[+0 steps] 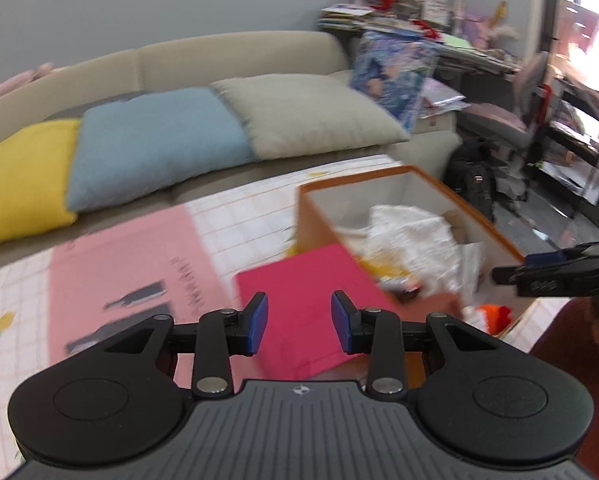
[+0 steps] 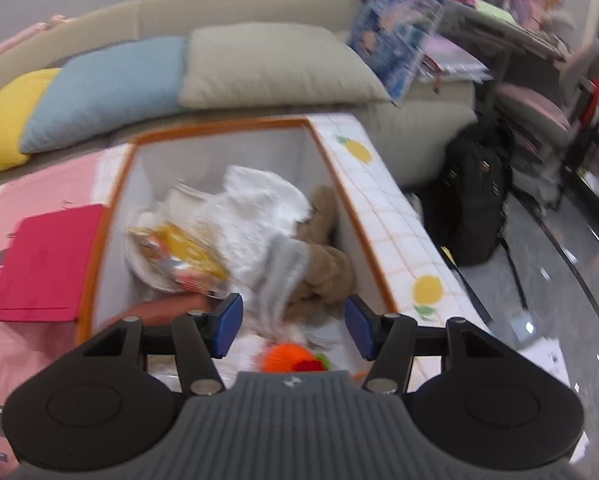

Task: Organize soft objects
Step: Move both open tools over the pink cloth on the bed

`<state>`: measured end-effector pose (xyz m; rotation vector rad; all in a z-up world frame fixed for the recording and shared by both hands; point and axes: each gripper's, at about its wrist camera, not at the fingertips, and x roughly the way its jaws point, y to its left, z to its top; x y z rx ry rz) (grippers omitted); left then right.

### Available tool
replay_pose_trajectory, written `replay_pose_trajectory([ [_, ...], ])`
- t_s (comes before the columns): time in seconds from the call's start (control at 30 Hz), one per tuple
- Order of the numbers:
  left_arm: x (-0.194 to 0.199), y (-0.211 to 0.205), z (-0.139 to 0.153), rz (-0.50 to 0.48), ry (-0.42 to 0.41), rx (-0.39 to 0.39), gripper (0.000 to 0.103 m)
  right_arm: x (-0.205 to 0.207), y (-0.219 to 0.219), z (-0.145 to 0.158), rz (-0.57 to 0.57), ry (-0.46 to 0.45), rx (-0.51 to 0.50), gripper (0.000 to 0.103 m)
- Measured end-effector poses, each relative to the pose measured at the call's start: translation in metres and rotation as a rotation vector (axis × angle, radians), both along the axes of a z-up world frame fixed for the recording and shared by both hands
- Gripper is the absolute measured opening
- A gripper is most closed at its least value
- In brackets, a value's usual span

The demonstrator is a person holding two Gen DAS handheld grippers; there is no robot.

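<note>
An orange-rimmed box [image 2: 373,268] stands on the play mat and holds a white cloth [image 2: 255,216], a brown plush [image 2: 323,260], a yellow printed packet [image 2: 187,256] and an orange knitted toy [image 2: 287,356]. My right gripper [image 2: 293,322] hovers open over the box's near end with nothing between its pads. A folded magenta cloth [image 1: 299,276] lies flat on the mat left of the box [image 1: 315,220]. Above that cloth my left gripper [image 1: 299,320] is open and holds nothing. The right gripper [image 1: 539,274] shows at the right edge of the left wrist view.
A beige sofa [image 1: 239,52] behind the mat carries yellow [image 1: 23,176], blue [image 1: 155,140] and beige [image 1: 307,116] cushions. A black backpack [image 2: 471,200] and a pink chair [image 2: 535,108] stand on the grey floor to the right. A cluttered desk [image 1: 459,48] fills the back right.
</note>
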<state>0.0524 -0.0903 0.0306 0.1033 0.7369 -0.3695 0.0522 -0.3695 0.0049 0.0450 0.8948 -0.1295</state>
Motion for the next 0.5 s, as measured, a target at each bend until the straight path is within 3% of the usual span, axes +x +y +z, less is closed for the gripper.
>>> replay_pose_trajectory([
  [0.17,-0.007,0.042,-0.010,0.112,0.077,-0.045,0.042,-0.007,0.042,0.010,0.114,-0.071,0.048,0.058],
  [0.5,-0.018,0.114,-0.021,0.302,0.086,-0.072,0.042,-0.001,0.154,0.024,0.412,-0.121,0.122,0.058],
])
